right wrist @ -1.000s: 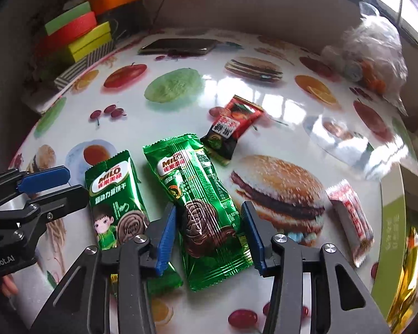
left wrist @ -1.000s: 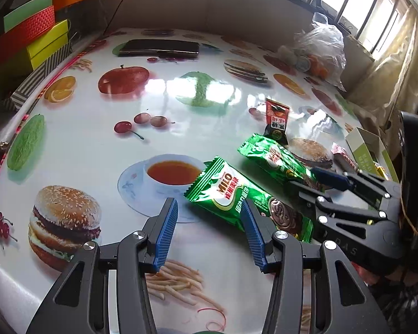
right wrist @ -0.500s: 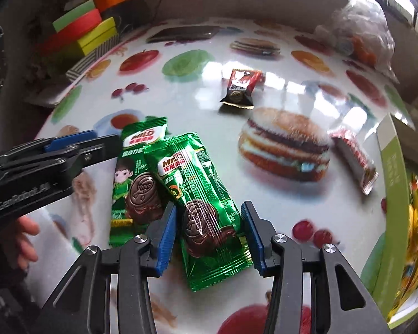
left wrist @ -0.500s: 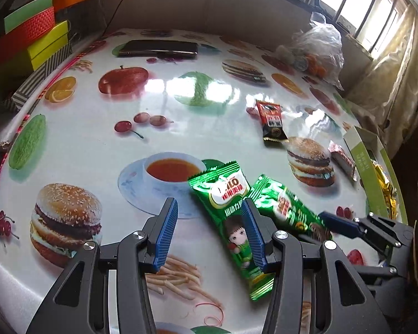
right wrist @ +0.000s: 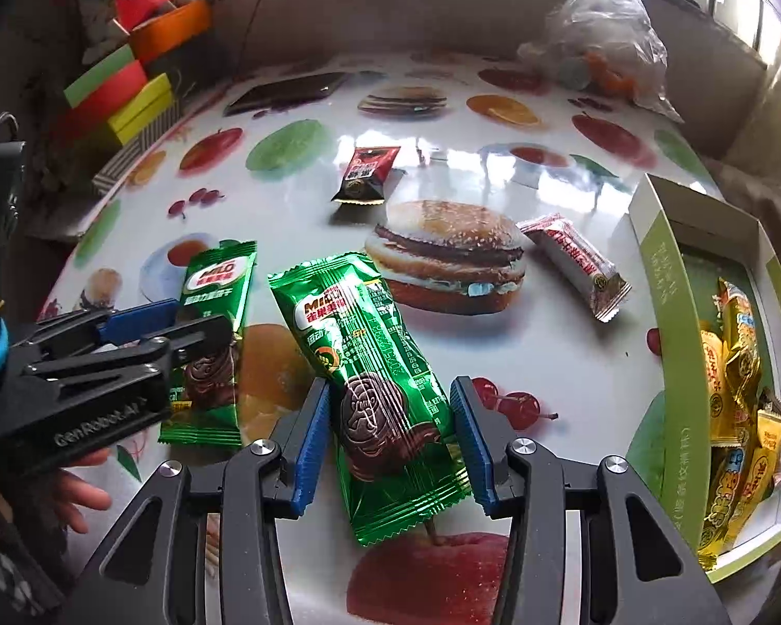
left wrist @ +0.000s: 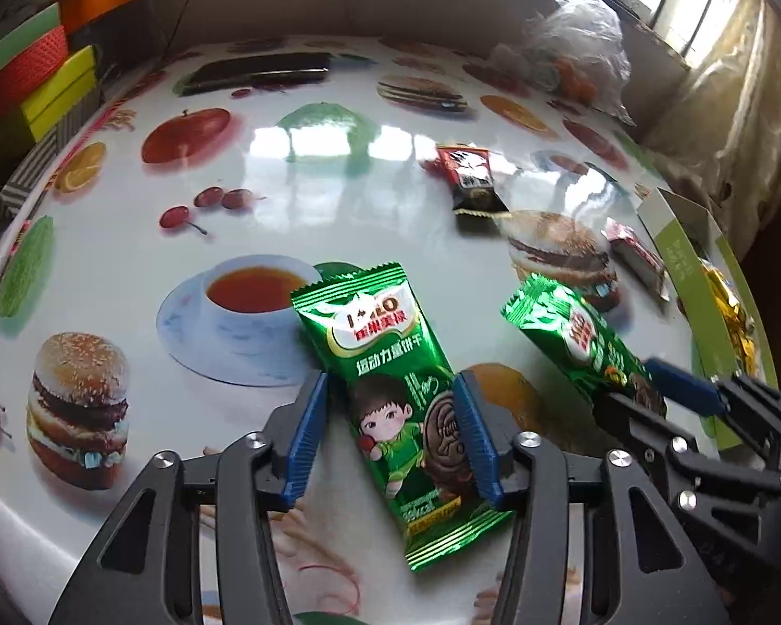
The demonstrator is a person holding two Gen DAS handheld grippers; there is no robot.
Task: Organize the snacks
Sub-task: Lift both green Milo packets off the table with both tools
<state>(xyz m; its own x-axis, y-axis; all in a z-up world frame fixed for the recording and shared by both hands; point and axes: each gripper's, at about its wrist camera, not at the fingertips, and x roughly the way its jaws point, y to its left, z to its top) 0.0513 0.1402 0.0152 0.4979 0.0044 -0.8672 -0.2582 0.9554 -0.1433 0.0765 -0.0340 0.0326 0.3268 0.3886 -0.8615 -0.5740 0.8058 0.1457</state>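
My left gripper (left wrist: 390, 435) is shut on a green Milo biscuit packet (left wrist: 390, 380) and holds it over the printed table. My right gripper (right wrist: 390, 435) is shut on a second green Milo packet (right wrist: 375, 364), which also shows in the left wrist view (left wrist: 583, 338). The left gripper and its packet (right wrist: 213, 333) show at the left of the right wrist view. A dark red snack packet (right wrist: 367, 174) and a red-and-white wafer packet (right wrist: 572, 260) lie on the table further off. A green-and-white box (right wrist: 661, 312) at the right holds several gold packets (right wrist: 734, 396).
A black phone (left wrist: 260, 70) lies at the far side of the table. A clear plastic bag (right wrist: 599, 52) sits at the back right. Stacked coloured boxes (left wrist: 31, 78) stand past the left edge. The table (left wrist: 130, 239) is round with printed food pictures.
Both grippers have lifted their Milo packets and drawn apart. The left packet has swung in between the left fingers, which have closed on it. The right gripper has moved toward the box.
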